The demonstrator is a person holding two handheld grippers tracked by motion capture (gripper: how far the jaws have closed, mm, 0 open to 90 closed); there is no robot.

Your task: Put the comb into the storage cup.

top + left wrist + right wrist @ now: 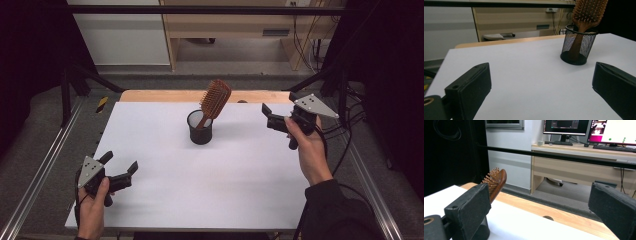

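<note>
The right gripper (271,118) hangs above the far right part of the white table (165,200) with its jaws spread wide and nothing between them, its mouth turned left toward the middle of the table. The left gripper (121,166) sits low at the near left corner, jaws likewise parted and empty, facing far and right. Between them, toward the far side and roughly centred, stands a black mesh cup (200,131) holding a wooden hairbrush (214,100) handle-down. In the high view the brush's long axis leans up and to the right, so its bristled head rises clear of the rim and tips toward the right gripper. From the right gripper view the brush head (496,181) shows just past the jaw on that view's left side, bristles facing left; the left gripper view has the cup (577,47) well ahead and off to the right. The right gripper looks the nearer of the two, and the brush lies to its left, so a leftward reach onto the head or upper handle seems the likely move, followed by a lift along the lean.
</note>
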